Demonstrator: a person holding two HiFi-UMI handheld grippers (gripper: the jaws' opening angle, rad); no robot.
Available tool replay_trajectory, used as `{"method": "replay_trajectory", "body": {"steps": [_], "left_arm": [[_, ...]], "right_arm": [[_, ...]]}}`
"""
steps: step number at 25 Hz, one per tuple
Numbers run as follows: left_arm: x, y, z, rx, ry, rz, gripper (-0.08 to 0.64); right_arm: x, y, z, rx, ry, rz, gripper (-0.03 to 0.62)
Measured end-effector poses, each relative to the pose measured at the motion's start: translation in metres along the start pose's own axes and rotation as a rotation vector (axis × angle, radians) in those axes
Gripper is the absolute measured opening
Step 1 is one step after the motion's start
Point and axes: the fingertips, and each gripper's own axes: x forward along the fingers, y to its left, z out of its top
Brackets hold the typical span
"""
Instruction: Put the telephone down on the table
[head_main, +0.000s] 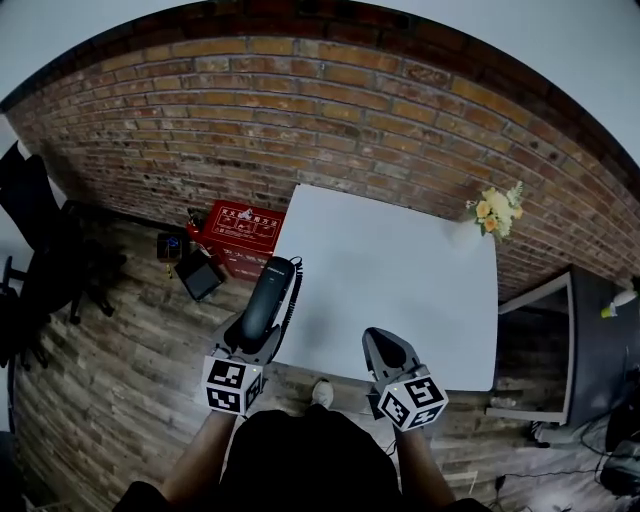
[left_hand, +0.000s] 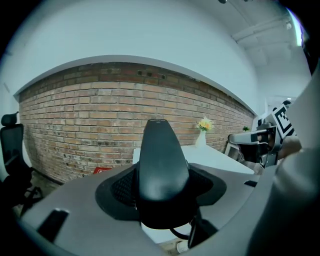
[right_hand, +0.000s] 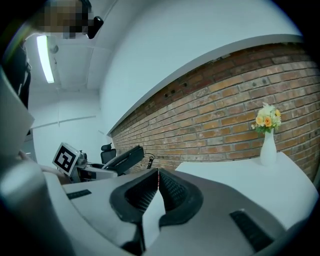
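A black telephone handset (head_main: 266, 298) with a coiled cord sticks out forward from my left gripper (head_main: 252, 338), which is shut on its near end. The handset hangs in the air by the left edge of the white table (head_main: 400, 280). In the left gripper view the handset (left_hand: 160, 160) fills the space between the jaws, pointing at the table (left_hand: 220, 157). My right gripper (head_main: 388, 352) hovers over the table's front edge, its jaws shut with nothing between them. In the right gripper view the shut jaws meet at the tips (right_hand: 158, 172), and the handset (right_hand: 125, 157) appears to the left.
A white vase of yellow flowers (head_main: 492, 212) stands at the table's far right corner. A brick wall (head_main: 300, 110) runs behind. On the wooden floor to the left lie a red box (head_main: 238, 232) and a small dark device (head_main: 199, 272). A black office chair (head_main: 30, 230) stands at the far left.
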Motion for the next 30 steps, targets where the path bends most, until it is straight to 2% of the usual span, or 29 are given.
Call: {"method": "replay_trajectory", "body": {"steps": [10, 19, 30], "left_arm": [[0.048, -0.011, 0.008, -0.030, 0.018, 0.064, 0.279], [0.091, -0.004, 0.009, -0.028, 0.045, 0.076, 0.279], [0.143, 0.028, -0.014, -0.019, 0.104, 0.061, 0.279]], "right_arm": [[0.023, -0.041, 0.001, -0.003, 0.037, 0.074, 0.023], [0.043, -0.042, -0.010, 0.008, 0.090, 0.109, 0.023], [0.081, -0.043, -0.016, 0.014, 0.123, 0.097, 0.023]]}}
